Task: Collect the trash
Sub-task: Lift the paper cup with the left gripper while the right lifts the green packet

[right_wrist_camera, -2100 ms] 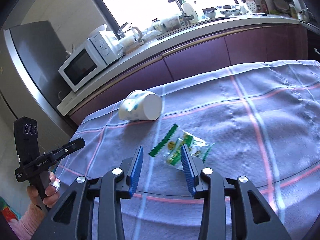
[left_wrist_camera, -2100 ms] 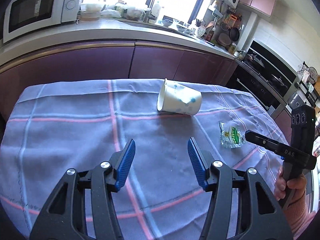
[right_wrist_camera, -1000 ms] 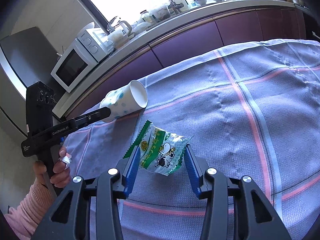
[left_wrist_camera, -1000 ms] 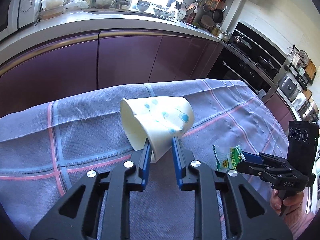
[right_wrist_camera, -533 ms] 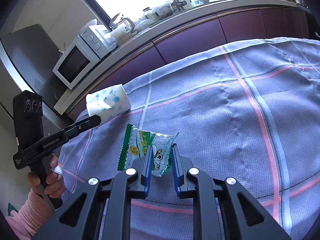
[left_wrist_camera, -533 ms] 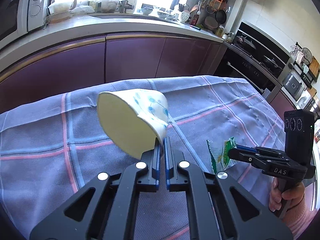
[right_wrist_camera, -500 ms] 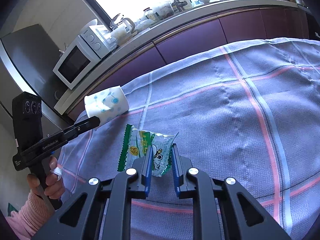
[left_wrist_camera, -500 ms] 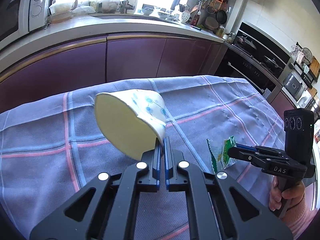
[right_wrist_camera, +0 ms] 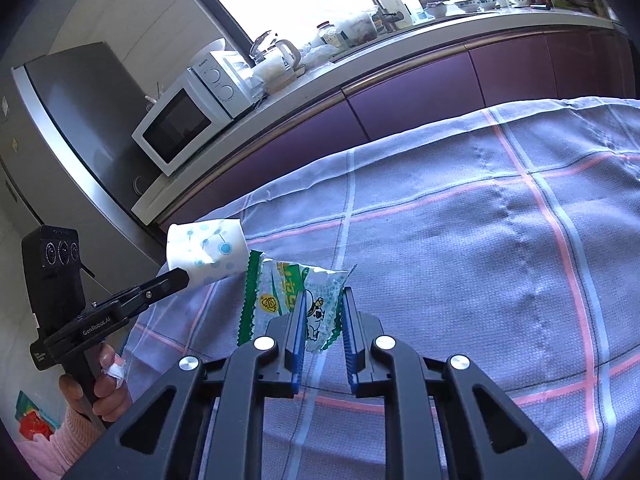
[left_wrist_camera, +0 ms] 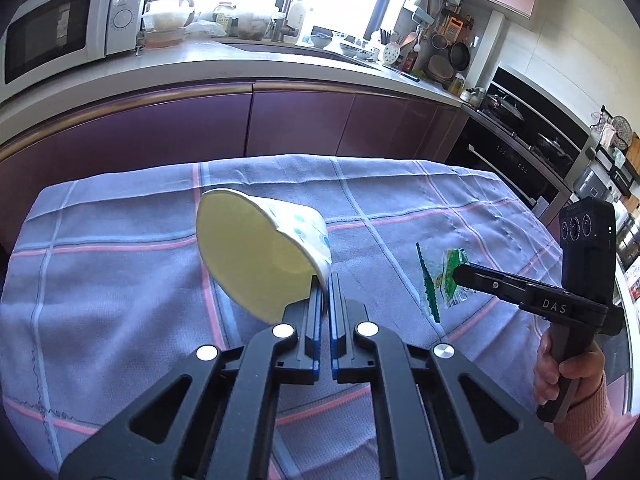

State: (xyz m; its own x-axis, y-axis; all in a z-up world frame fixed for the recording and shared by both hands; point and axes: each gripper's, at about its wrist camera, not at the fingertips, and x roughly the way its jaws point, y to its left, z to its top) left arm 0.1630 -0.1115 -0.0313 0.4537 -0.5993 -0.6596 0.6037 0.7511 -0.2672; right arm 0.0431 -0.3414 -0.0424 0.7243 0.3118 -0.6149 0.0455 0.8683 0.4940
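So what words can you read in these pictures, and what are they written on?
"DAS": on the right gripper, side of its body.
"GenRobot.AI": on the left gripper, side of its body.
Snack wrapper: green print, not legible.
Microwave: brand too small to read.
Paper cup: only dots, no words.

A matt paper cup (left_wrist_camera: pixel 264 256) and a glossy, crinkled plastic wrapper (right_wrist_camera: pixel 296 296) sit above a coarse woven checked cloth (left_wrist_camera: pixel 400 208), beyond it glossy purple cabinet fronts (left_wrist_camera: pixel 296 120) and a smooth pale counter (left_wrist_camera: pixel 240 64).

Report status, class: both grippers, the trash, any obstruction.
Left gripper shut on paper cup rim. Right gripper shut on snack wrapper. Both lifted off tablecloth. Nothing blocking.
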